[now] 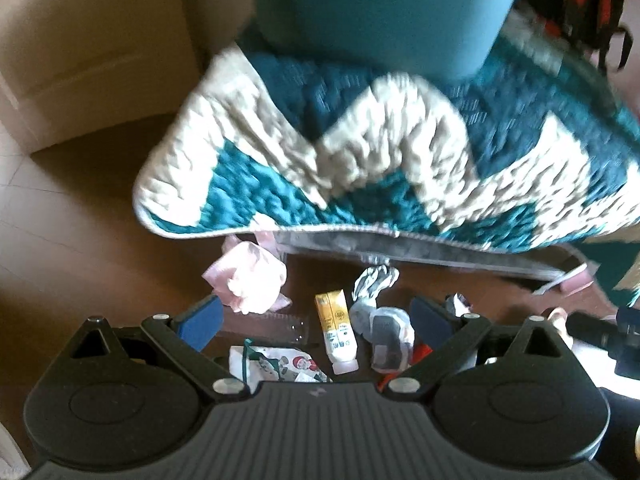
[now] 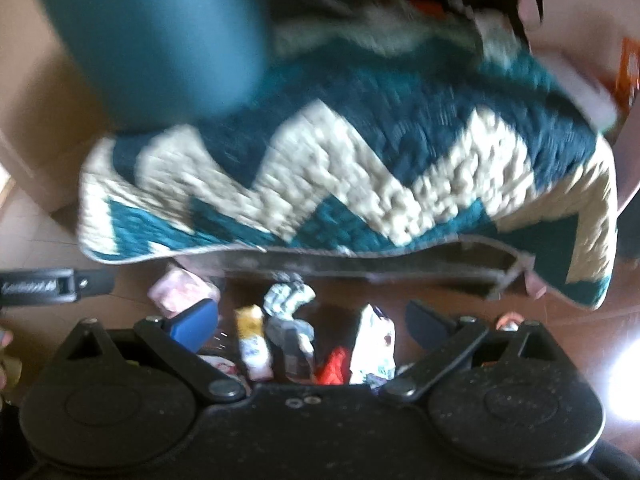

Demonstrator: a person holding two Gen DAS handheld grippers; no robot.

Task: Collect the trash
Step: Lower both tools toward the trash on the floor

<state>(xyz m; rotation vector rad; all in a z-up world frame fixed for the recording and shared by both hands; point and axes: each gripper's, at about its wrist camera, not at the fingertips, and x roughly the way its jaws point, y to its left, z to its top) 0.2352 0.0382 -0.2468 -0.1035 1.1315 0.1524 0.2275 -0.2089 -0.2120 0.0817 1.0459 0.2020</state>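
Both grippers, left (image 1: 316,320) and right (image 2: 312,320), hang with jaws spread wide and empty above litter on a dark table (image 1: 320,276): a yellow tube (image 1: 335,330), its print too blurred to read, a grey wrapper (image 1: 386,330), pink tissue (image 1: 250,278). Beyond lies a teal-and-cream quilt (image 1: 380,152), then a teal bin (image 1: 384,12).

Scattered trash (image 2: 296,340) below zigzag quilt (image 2: 360,184)

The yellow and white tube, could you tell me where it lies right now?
In the left wrist view the yellow and white tube lies on the dark floor, between the pink crumpled tissue and the grey crumpled wrapper.
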